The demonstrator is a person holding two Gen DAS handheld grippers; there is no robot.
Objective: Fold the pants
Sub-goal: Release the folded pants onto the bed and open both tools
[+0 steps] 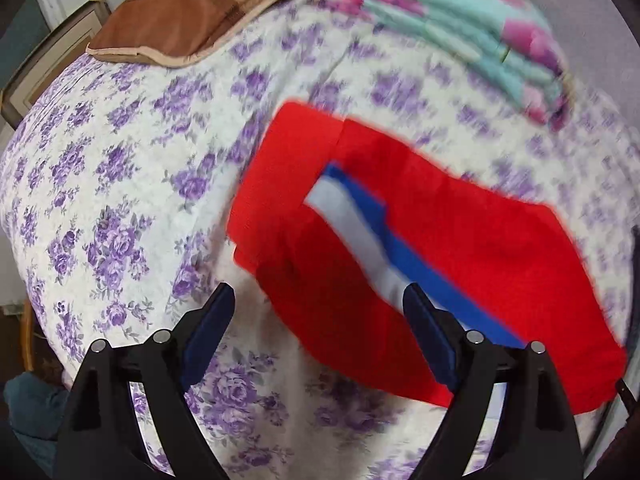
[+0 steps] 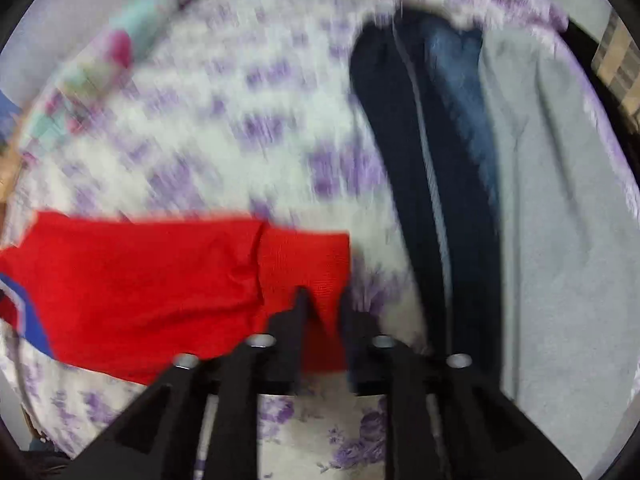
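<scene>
The right hand-held gripper (image 2: 322, 304) was clamped on the cuff end of the red knit pants with a blue-and-white side stripe (image 1: 420, 248), lying at four o'clock on the purple-flowered bed (image 1: 120, 200), while the left hand-held gripper (image 1: 320, 320) hovered with jaws apart, so I'd carry that end over slowly, edges aligned.

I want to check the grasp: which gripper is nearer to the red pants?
Right. The right gripper is closed on an edge of the red pants; the left gripper is open above the bedspread, beside them.
</scene>
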